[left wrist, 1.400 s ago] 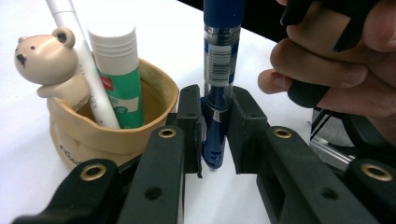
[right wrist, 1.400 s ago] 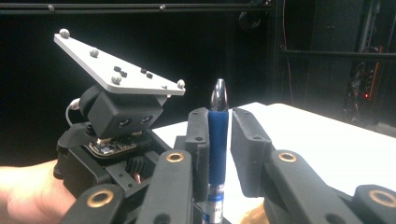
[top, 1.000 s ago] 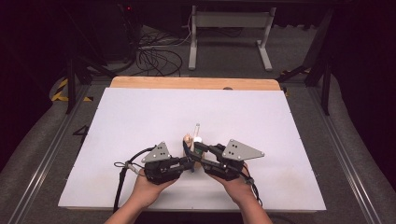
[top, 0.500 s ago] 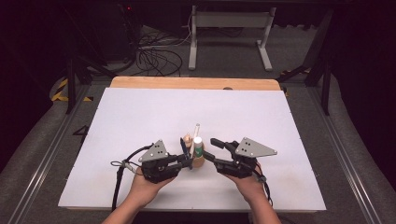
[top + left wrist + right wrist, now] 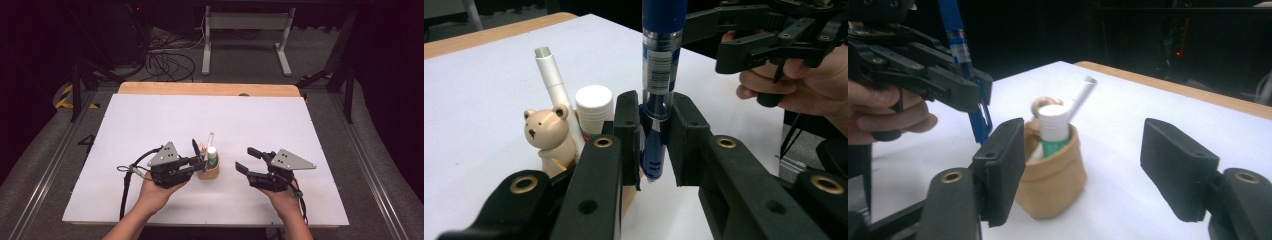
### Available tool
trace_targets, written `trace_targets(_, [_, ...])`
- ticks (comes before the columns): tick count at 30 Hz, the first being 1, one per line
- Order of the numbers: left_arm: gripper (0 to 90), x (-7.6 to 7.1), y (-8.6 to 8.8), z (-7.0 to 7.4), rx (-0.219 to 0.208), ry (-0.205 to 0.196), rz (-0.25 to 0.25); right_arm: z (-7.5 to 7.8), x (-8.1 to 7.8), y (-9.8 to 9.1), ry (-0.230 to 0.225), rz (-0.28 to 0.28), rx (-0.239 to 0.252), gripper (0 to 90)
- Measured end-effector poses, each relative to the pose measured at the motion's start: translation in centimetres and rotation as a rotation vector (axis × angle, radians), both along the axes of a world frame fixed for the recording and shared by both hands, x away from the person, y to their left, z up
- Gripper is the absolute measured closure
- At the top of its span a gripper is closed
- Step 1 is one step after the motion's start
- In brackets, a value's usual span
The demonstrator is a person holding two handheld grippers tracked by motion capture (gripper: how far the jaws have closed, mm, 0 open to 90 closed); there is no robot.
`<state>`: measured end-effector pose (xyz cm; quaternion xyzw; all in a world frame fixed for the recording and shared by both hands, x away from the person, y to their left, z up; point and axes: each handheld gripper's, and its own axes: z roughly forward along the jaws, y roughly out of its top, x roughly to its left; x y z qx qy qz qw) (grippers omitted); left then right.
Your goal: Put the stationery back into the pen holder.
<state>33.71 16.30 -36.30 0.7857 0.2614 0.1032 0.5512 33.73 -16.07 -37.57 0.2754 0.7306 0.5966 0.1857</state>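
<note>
Left tongs [image 5: 655,150] are clamped on a blue pen [image 5: 659,90], which stands upright between the two black jaws, its tip pointing down just below the pads. In the high view these left tongs [image 5: 200,162] sit touching or just beside the near-left edge of a tan pen holder [image 5: 208,172] on the white table [image 5: 150,120], with the pen [image 5: 194,148] rising above them.

Right tongs [image 5: 1083,165] stand wide apart, their jaws having just been opening, and nothing is pressed between the pads. In the right gripper view the tan pen holder [image 5: 1050,175] lies ahead of them, nearer the left-hand jaw and not touched by either. From above, the right tongs [image 5: 246,161] are off to the right of the holder, apart from it.

The holder carries a white-capped bottle with a green label [image 5: 1053,127], a slanting white tube [image 5: 555,90] and a small bear figure [image 5: 546,132] at its rim. The pen [image 5: 965,70] is outside the holder, just beside it.
</note>
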Motion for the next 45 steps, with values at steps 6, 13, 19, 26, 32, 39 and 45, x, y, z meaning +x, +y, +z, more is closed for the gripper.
trace_targets(6, [76.5, 0.6, -0.1, 0.0, 0.002, -0.008, 0.015, -0.2, 0.1, -1.4, -0.004, -0.040, -0.015, 31.6])
trace_targets(13, [76.5, 1.4, -0.3, -0.3, 0.011, -0.009, 0.041, -0.2, 0.0, -2.2, -0.019, -0.067, -0.029, 31.6])
trace_targets(19, [76.4, 1.9, -1.0, -0.7, 0.025, -0.013, 0.043, -0.2, 0.0, -3.2, -0.019, -0.102, -0.022, 31.5])
trace_targets(26, [76.3, 2.2, -1.7, -1.3, 0.059, -0.017, 0.047, -0.2, 0.0, -3.5, -0.020, -0.114, -0.018, 31.5])
trace_targets(32, [76.2, 2.4, -1.9, -1.6, 0.078, -0.031, 0.045, -0.3, 0.1, -3.4, -0.017, -0.102, -0.019, 31.6])
trace_targets(39, [76.0, 2.5, -2.0, -1.8, 0.087, -0.026, 0.025, -0.3, 0.1, -3.5, -0.014, -0.103, -0.013, 31.6])
trace_targets(45, [75.7, 2.4, -2.2, -1.9, 0.099, -0.025, 0.018, -0.3, 0.1, -3.5, -0.006, -0.095, 0.007, 31.7])
